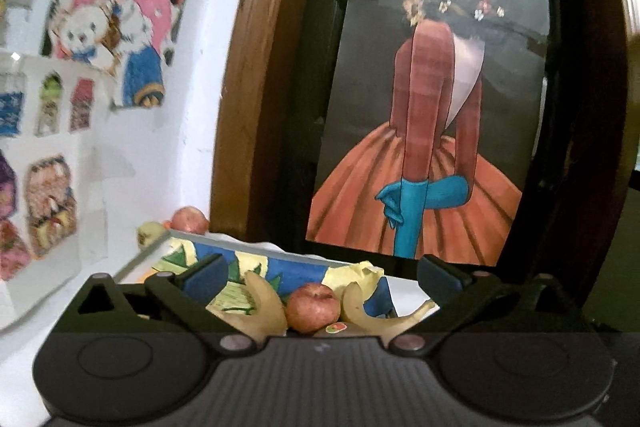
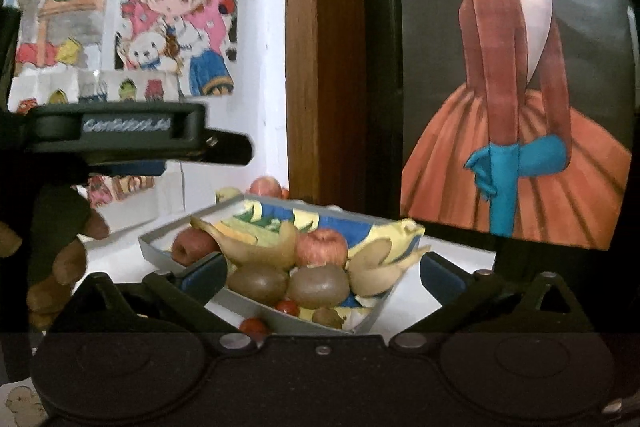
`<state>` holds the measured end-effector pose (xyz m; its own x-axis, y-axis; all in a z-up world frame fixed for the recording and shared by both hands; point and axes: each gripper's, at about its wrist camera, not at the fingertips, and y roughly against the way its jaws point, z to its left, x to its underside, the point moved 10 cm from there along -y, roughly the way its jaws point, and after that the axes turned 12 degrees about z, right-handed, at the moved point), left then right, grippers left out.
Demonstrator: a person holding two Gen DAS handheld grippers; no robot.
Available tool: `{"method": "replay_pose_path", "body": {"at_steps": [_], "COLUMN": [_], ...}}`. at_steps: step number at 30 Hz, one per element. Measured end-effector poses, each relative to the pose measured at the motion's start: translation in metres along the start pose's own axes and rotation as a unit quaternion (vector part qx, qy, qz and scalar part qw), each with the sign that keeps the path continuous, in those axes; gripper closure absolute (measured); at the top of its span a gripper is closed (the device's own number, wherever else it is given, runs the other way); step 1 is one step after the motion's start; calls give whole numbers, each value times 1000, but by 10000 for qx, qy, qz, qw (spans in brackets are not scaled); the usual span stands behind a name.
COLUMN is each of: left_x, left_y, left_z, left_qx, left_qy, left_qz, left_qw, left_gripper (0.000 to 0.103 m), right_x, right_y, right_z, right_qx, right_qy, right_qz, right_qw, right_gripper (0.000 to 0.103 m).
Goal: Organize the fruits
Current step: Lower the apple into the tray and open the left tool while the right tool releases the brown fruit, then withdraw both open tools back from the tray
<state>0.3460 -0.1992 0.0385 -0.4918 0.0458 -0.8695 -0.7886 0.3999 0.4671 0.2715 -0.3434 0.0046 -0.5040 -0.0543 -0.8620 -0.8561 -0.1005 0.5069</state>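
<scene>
A grey tray (image 2: 160, 247) with a blue and yellow patterned lining stands on a white surface. It holds two red apples (image 2: 322, 247), two kiwis (image 2: 318, 287), bananas (image 2: 256, 247) and a cherry tomato (image 2: 287, 307). My right gripper (image 2: 322, 273) is open just in front of the tray's near corner, holding nothing. My left gripper (image 1: 320, 279) is also open and empty, low at the tray's edge, with an apple (image 1: 314, 311) and bananas (image 1: 266, 307) showing between its fingers. In the right wrist view, the left gripper's black body (image 2: 120, 131) hangs above the tray's left side.
A cherry tomato (image 2: 253, 325) lies on the surface outside the tray. Behind the tray sit a red apple (image 2: 266, 187) and a yellow-green fruit (image 2: 228, 193). A brown wooden frame (image 2: 320, 67) with a poster rises behind, and a white wall with cartoon stickers (image 2: 176, 7) is at the left.
</scene>
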Motion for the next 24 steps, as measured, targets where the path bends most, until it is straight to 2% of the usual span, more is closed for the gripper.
{"method": "replay_pose_path", "body": {"at_steps": [8, 13, 19, 24], "left_x": [9, 22, 51, 84], "left_y": [74, 111, 142, 153], "left_z": [29, 46, 64, 79], "left_qx": [-178, -318, -514, -626], "left_qy": [99, 77, -58, -128], "left_qz": [-312, -367, -154, 261], "left_qw": [9993, 9988, 9985, 9976], "left_gripper": [0, 0, 0, 0], "right_x": [1, 8, 28, 49], "right_y": [61, 87, 103, 101], "right_z": [29, 51, 78, 92], "right_qx": [169, 88, 90, 55], "right_qy": [198, 215, 197, 57], "right_qz": [-451, -491, -266, -19], "right_qw": [9986, 9985, 9994, 10000], "right_gripper": [1, 1, 1, 1]}}
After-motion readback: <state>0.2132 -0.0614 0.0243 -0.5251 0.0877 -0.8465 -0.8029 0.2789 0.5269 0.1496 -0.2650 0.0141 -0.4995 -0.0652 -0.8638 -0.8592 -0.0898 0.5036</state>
